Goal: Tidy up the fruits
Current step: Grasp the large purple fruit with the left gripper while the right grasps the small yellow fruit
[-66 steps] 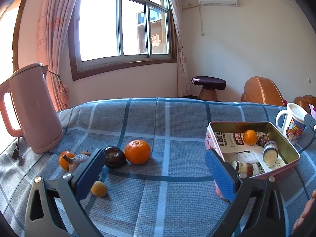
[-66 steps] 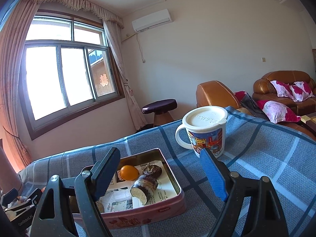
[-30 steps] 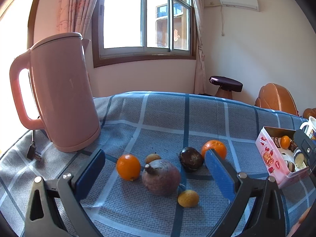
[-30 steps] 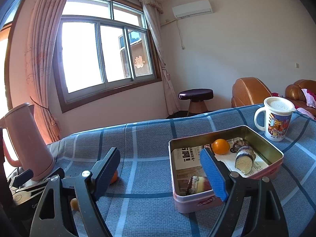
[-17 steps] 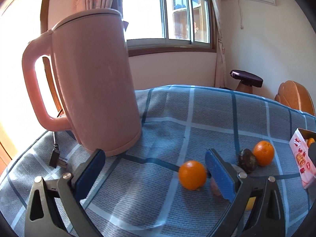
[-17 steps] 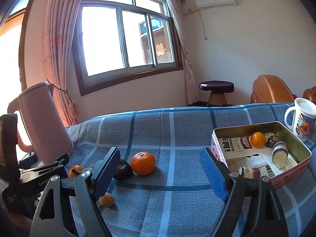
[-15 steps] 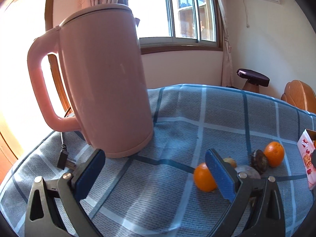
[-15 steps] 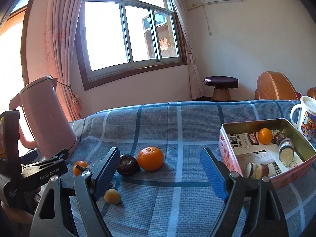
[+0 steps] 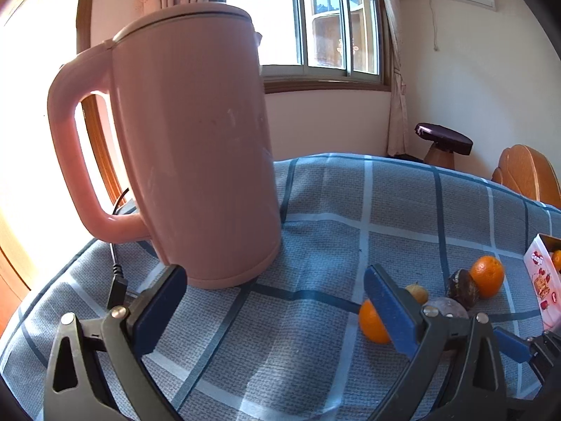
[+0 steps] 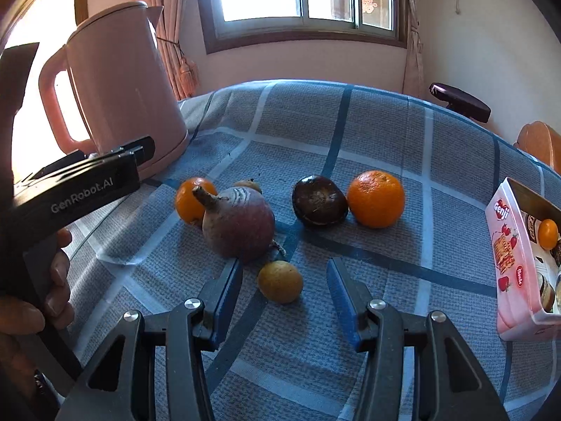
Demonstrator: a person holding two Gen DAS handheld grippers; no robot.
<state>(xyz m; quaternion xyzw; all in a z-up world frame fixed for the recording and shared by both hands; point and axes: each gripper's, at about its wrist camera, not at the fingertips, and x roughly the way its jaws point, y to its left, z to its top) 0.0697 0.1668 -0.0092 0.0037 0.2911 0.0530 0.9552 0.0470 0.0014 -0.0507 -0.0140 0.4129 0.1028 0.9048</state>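
The right hand-held gripper [image 10: 284, 289] is closing around a small yellow fruit [image 10: 280, 281], purple root [image 10: 238, 226] just behind.

Counted on the checked blue cloth [image 10: 385, 126]: two oranges, a larger one [image 10: 376, 199] and a smaller one [image 10: 191, 199]. Two small yellow fruits are seen, one in front [image 10: 280, 281], one [image 10: 248, 186] mostly hidden behind the single reddish round root-like fruit with a stem [image 10: 238, 226]. One dark brown fruit [image 10: 319, 201] is counted. One pink kettle [image 10: 121, 84] is present. One pink tin [image 10: 508, 263] is seen at the right edge, with one small orange fruit [image 10: 548, 233] visible inside; its other contents are cut off and not countable. Two grippers are in view: the right [image 10: 283, 293] and the left [image 10: 122, 161].
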